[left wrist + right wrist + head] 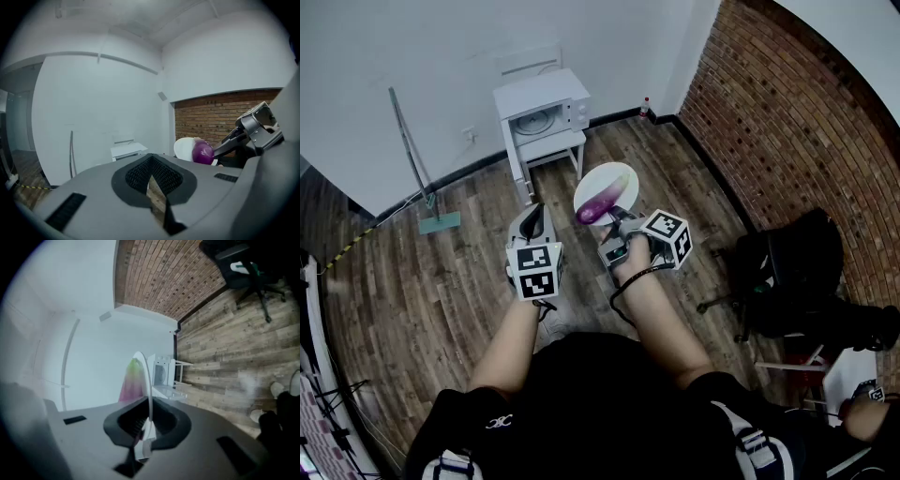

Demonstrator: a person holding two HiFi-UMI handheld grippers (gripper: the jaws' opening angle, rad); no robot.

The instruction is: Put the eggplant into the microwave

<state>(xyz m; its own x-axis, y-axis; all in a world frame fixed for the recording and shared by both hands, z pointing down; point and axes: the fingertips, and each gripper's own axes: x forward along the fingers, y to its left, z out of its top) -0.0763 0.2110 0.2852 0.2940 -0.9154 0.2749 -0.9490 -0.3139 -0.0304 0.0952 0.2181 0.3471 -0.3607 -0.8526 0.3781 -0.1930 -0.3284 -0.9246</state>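
A purple eggplant lies on a white plate held out in front of me. My right gripper is shut on the plate's near rim. In the right gripper view the plate stands edge-on between the jaws, with the eggplant on its left face. My left gripper hangs just left of the plate, shut and holding nothing; its own view shows the jaws together and the eggplant off to the right. The white microwave sits on a white stand by the far wall.
A mop leans against the white wall left of the microwave stand. A brick wall runs along the right, with a black office chair before it. A small bottle stands in the corner. The floor is wood planks.
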